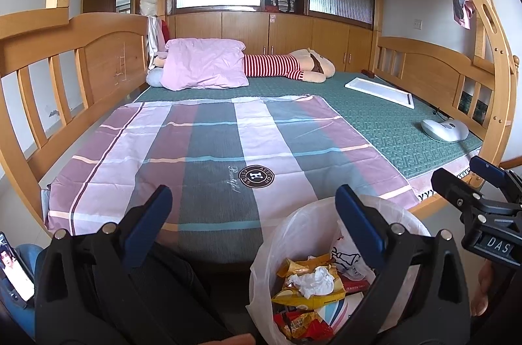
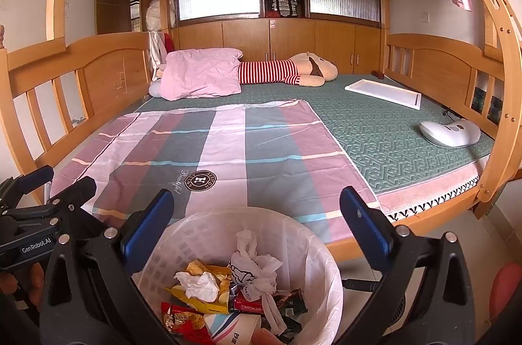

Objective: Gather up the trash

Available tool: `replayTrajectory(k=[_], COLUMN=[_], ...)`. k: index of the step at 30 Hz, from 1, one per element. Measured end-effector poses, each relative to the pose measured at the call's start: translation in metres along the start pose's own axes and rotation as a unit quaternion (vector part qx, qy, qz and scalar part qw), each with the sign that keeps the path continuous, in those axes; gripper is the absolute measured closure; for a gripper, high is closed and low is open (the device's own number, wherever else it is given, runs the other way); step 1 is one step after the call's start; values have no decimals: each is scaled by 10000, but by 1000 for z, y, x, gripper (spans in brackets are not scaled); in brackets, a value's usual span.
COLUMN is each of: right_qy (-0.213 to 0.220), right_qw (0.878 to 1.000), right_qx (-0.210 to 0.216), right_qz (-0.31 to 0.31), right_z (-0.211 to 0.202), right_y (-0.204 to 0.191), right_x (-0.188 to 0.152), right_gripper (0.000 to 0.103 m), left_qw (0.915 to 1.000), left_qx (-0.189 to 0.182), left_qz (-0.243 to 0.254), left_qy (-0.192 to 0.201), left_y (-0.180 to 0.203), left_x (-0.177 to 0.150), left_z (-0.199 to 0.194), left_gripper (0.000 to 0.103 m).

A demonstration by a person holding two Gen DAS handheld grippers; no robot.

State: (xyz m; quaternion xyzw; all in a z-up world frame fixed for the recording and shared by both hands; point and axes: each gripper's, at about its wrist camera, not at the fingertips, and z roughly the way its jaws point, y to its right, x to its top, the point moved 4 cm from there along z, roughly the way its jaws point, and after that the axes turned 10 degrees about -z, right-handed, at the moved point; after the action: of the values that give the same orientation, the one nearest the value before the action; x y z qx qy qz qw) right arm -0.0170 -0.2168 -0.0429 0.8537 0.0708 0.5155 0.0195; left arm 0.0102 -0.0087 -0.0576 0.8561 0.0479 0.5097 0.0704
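A white bin with a plastic liner (image 2: 303,250) stands on the floor at the foot of the bed, holding crumpled tissue (image 2: 199,284), snack wrappers (image 2: 182,320) and a knotted plastic bag (image 2: 251,270). The bin also shows in the left wrist view (image 1: 280,240). My right gripper (image 2: 257,214) is open and empty, just above the bin's far rim. My left gripper (image 1: 254,208) is open and empty, to the left of the bin, over the bed's edge. The right gripper shows in the left wrist view (image 1: 469,178); the left one in the right wrist view (image 2: 62,178).
The plaid sheet (image 2: 228,149) lies flat on the green mattress (image 2: 391,142). A pink pillow (image 2: 202,74), a striped plush toy (image 2: 277,70), a white board (image 2: 381,92) and a white device (image 2: 450,131) lie farther back. Wooden bunk rails enclose the bed. A phone (image 1: 14,270) sits low left.
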Motion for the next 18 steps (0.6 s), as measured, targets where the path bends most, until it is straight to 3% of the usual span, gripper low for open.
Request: replayTrajectory(k=[18], right_qy=[-32], right_qw=[10000], right_qx=[-22], right_qz=[10], right_z=[1], right_y=[0], right_x=[-2], right_gripper=[4], left_qw=[10000], left_qx=[10], left_qz=[-13], left_qy=[-30], left_y=[1], left_x=[-4], left_z=[1], left_gripper=[4])
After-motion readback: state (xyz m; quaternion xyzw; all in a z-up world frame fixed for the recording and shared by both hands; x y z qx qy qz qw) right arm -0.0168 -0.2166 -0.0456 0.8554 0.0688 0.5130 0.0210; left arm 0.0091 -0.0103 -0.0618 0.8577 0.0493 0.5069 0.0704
